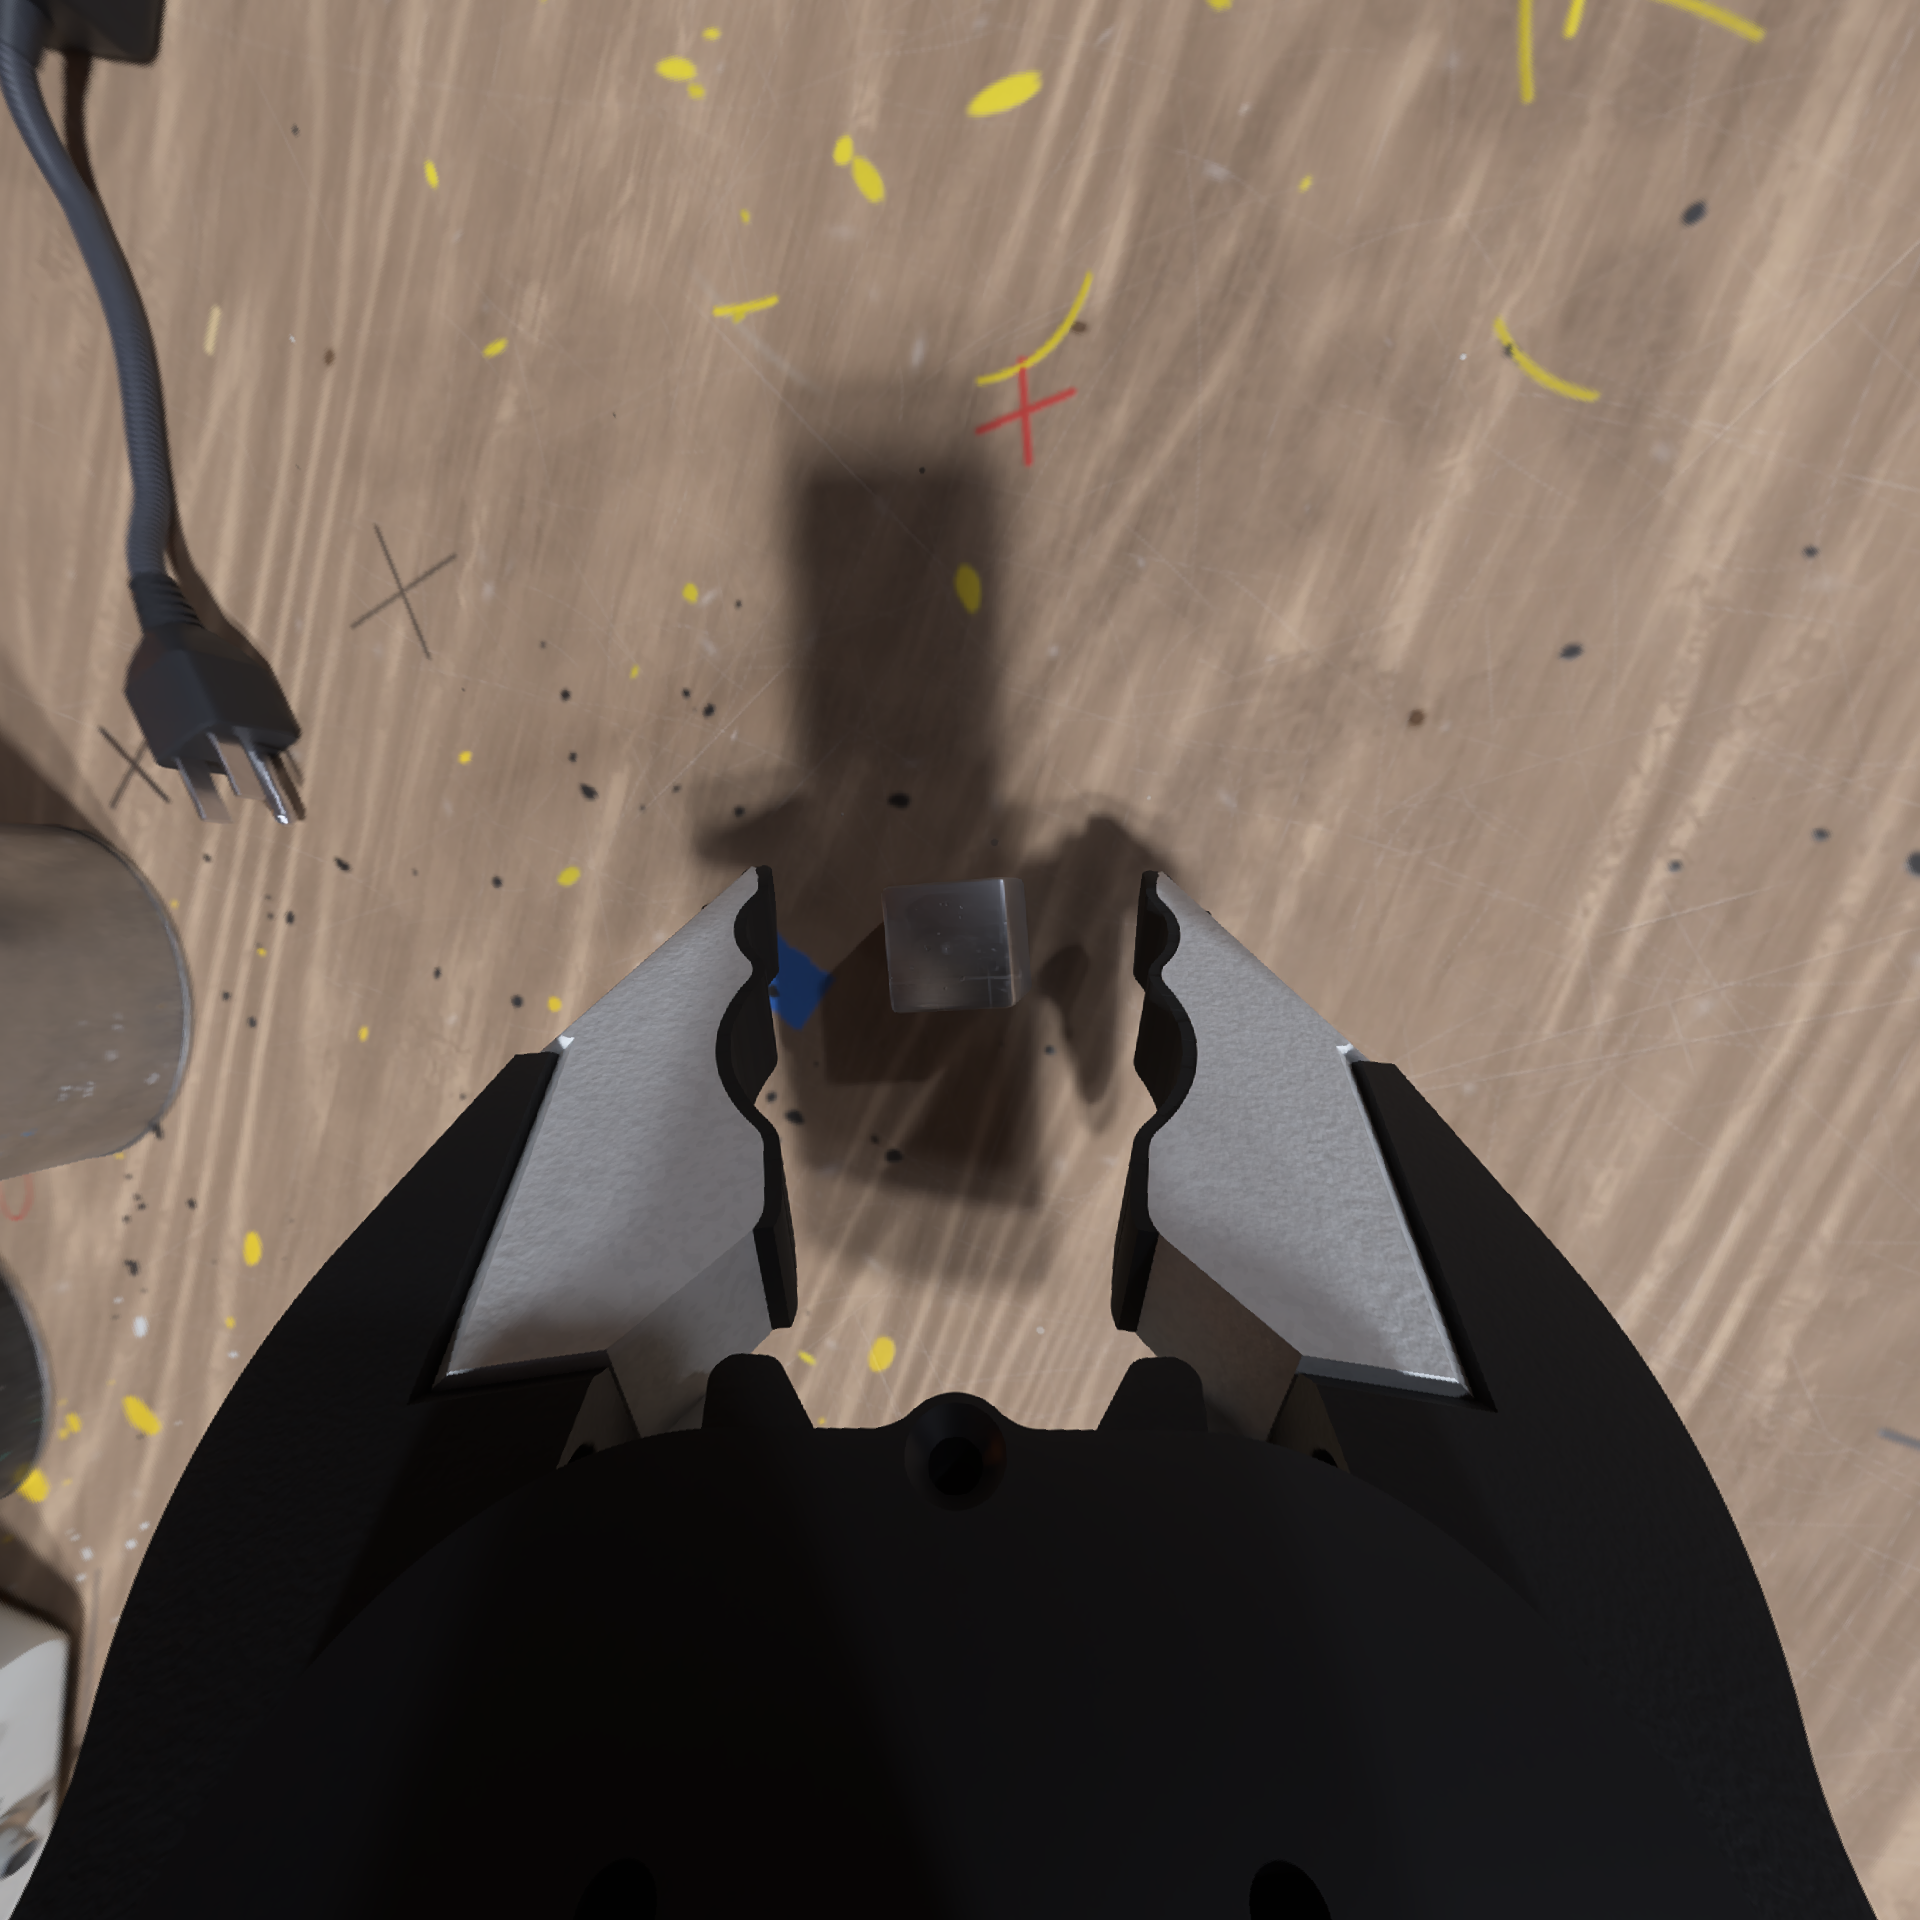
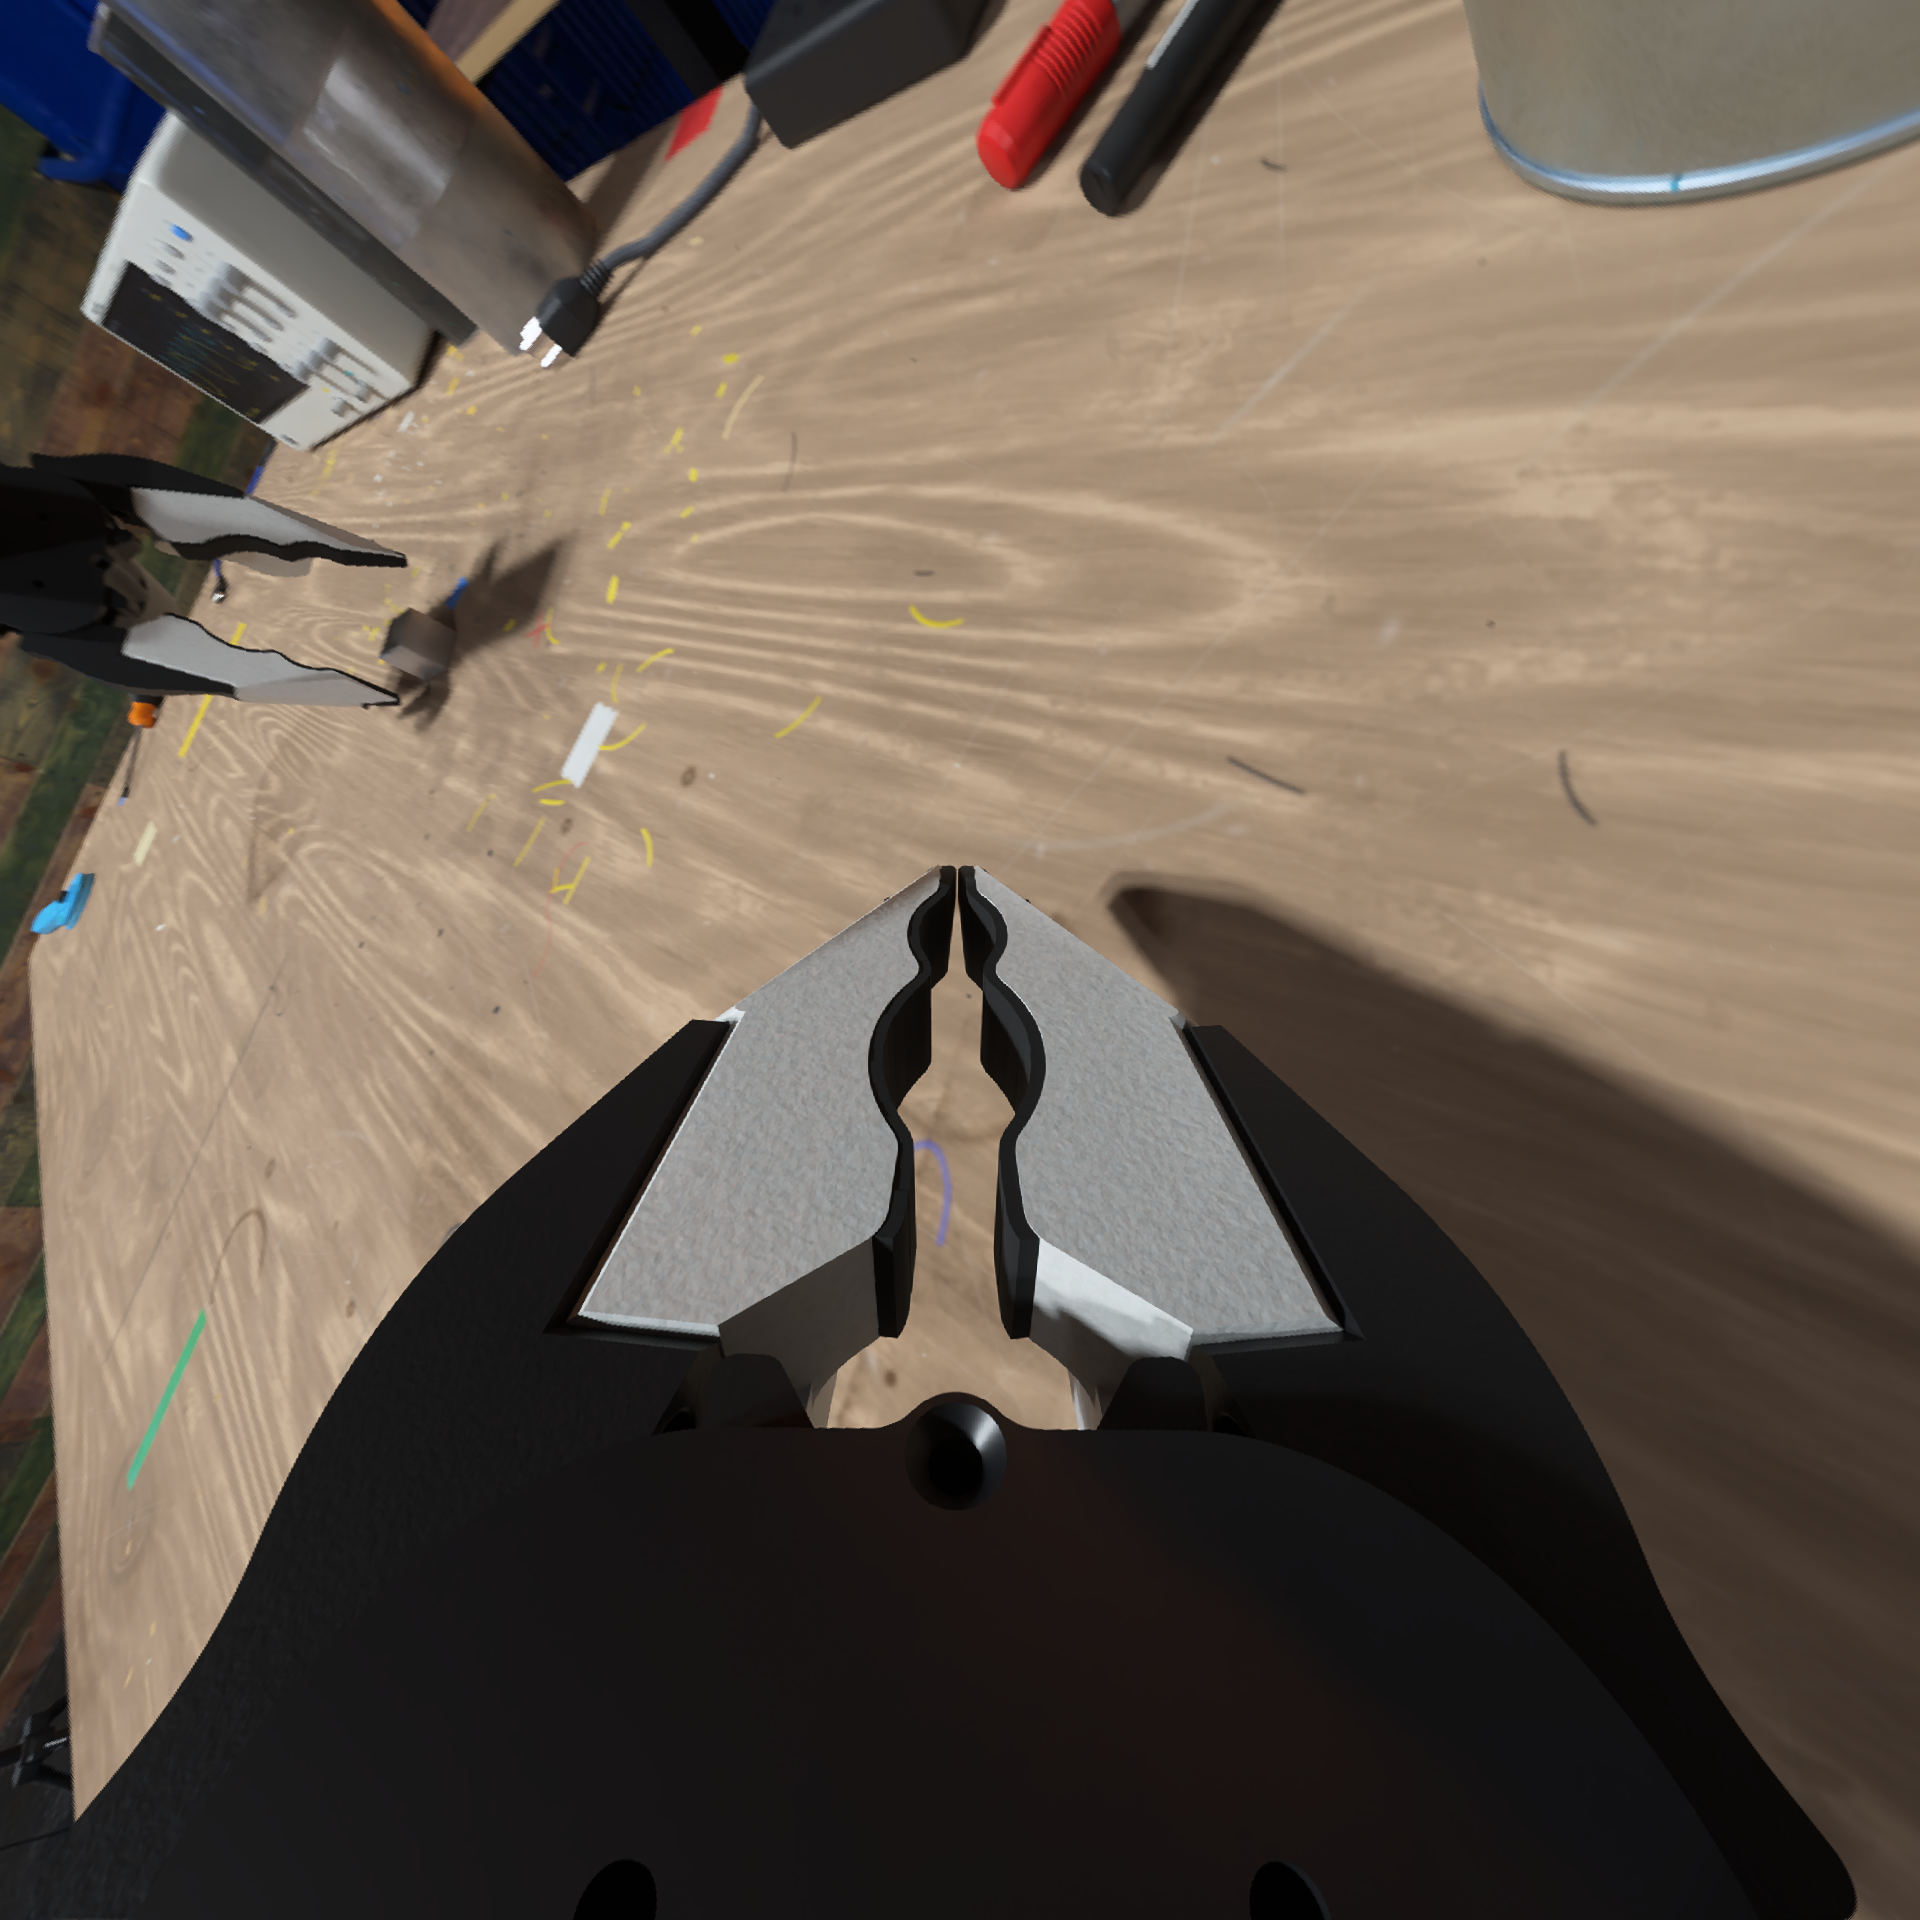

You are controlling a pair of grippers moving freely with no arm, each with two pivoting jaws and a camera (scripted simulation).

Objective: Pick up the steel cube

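The steel cube [image 1: 954, 943] is a small grey metal block resting on the wooden table. My left gripper [image 1: 954, 894] is open and points down at it, with the cube between the two fingertips and a gap on each side. In the right wrist view the cube [image 2: 416, 644] sits on the table just ahead of the left gripper [image 2: 400, 629], which is at the far left and above the table. My right gripper [image 2: 956, 871] is shut and empty, hovering over the table well away from the cube.
A black plug with grey cable [image 1: 213, 717] lies to the cube's left, beside a metal cylinder [image 1: 83, 997]. A blue scrap [image 1: 798, 982] lies by the left finger. Far off are a red marker [image 2: 1049, 88], a black marker [image 2: 1164, 104], a pale bucket [image 2: 1704, 94], a beige instrument [image 2: 249, 312].
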